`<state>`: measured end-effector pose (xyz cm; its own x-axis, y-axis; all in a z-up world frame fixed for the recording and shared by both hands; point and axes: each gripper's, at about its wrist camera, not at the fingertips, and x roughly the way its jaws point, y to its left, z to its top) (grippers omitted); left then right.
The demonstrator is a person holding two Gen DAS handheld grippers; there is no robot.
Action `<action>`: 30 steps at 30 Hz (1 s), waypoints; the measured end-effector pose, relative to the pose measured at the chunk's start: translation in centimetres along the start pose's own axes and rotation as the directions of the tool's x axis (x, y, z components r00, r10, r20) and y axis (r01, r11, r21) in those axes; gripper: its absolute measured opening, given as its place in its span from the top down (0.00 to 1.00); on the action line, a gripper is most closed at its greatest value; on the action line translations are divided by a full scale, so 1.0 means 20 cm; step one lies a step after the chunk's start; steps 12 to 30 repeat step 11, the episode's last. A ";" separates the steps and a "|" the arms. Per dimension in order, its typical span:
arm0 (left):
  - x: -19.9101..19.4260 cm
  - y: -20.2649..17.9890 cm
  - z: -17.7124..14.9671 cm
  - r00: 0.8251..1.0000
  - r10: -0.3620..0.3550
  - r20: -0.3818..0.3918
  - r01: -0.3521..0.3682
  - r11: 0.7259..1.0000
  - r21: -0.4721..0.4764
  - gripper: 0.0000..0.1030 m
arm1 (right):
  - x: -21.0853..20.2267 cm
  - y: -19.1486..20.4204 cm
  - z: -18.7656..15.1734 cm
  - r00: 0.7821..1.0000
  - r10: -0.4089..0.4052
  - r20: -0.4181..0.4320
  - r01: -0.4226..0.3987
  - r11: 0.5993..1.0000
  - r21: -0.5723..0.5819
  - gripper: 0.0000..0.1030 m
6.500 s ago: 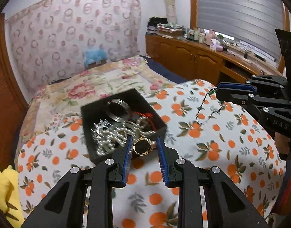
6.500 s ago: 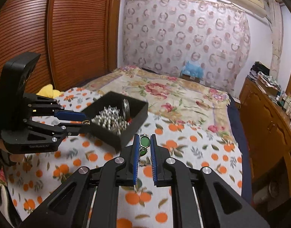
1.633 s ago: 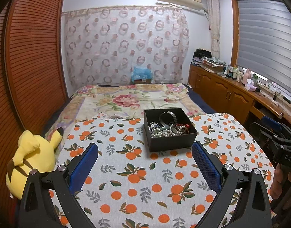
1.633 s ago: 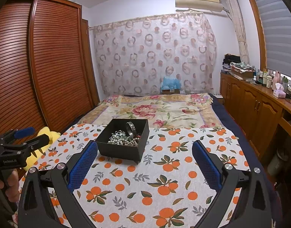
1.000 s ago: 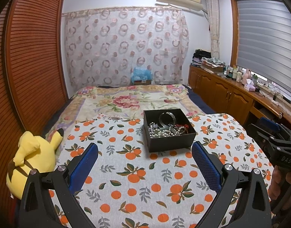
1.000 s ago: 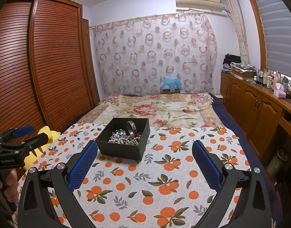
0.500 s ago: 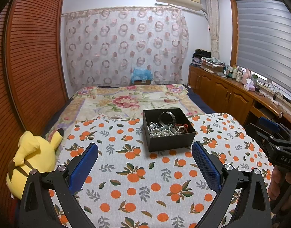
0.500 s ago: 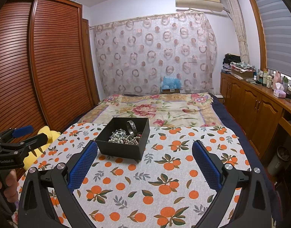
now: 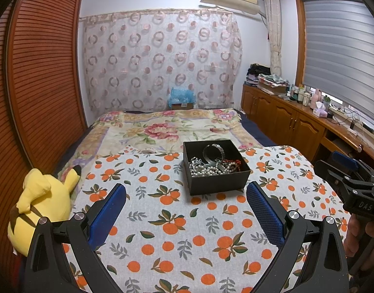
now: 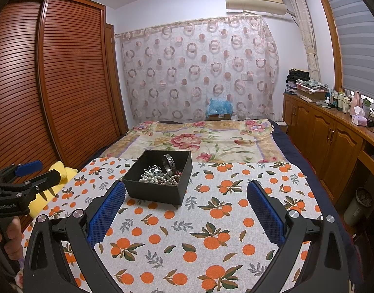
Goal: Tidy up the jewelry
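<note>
Both tongs (image 9: 186, 211) (image 10: 186, 211) spread, empty, short of the black box (image 9: 219, 185); yellow plush toy (image 9: 41, 202) leftward.

Matt black box (image 9: 218, 183), looks like card. Inside: shiny metal bangle (image 9: 213, 152), glossy pearl beads (image 9: 206, 171), dull red beads (image 9: 232, 165). Printed cloth (image 9: 177, 222) with oranges, smooth, matt. Left gripper (image 9: 185, 216) and right gripper (image 10: 185, 213): matt black plastic, blue textured pads (image 10: 265, 211), shiny metal bolts. Plush yellow toy (image 9: 37, 202). Glossy slatted wood wardrobe (image 10: 72, 78).
</note>
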<state>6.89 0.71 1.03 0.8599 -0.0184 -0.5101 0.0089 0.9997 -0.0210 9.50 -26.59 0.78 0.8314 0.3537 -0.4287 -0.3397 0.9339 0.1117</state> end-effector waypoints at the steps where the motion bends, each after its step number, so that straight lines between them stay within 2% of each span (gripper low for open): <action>1: 0.00 0.00 0.00 1.000 0.001 0.000 -0.001 1.000 0.001 0.08 | 0.00 0.00 0.00 1.000 0.000 0.000 0.000 1.000 0.000 0.03; 30: 0.00 0.00 0.00 1.000 0.000 0.001 0.000 1.000 -0.002 0.08 | 0.00 0.00 0.00 1.000 -0.001 0.000 0.001 1.000 0.000 0.03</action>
